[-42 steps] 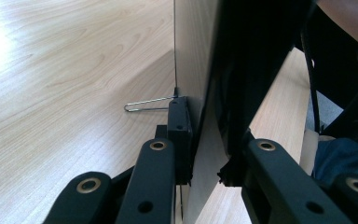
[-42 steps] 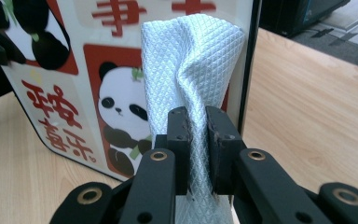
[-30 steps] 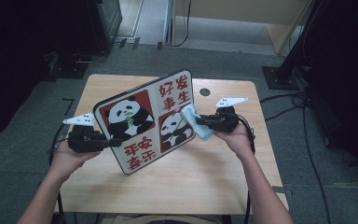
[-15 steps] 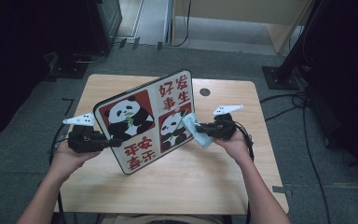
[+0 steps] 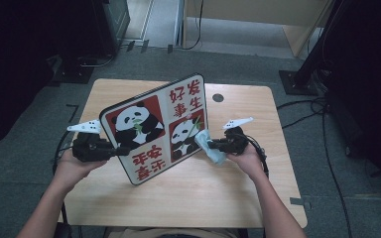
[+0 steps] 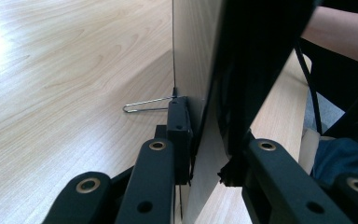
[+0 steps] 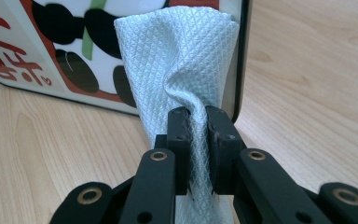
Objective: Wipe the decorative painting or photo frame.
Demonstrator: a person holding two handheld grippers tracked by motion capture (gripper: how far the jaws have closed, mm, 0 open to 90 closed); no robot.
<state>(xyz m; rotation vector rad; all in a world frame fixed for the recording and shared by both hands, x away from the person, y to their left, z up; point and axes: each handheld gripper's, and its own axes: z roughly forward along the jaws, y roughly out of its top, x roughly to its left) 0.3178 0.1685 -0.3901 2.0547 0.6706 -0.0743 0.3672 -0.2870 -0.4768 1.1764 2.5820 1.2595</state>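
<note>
Pale blue cloth (image 7: 182, 60), pinched in the right gripper (image 5: 214, 145), is wiping the panda board (image 5: 158, 129) that the left gripper (image 5: 116, 150) is clamping upright on the bench (image 5: 248, 198); pushing hard is risking tipping it.

One panda sign board (image 5: 156, 129) stands on one wooden table (image 5: 258, 198). It shows two pandas. There are two grippers, left (image 5: 116, 150) and right (image 5: 209, 145), and one pale blue cloth (image 5: 212, 148).

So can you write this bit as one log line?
left gripper: shut on picture, propped on table | right gripper: shut on cloth | cloth against picture's front
</note>
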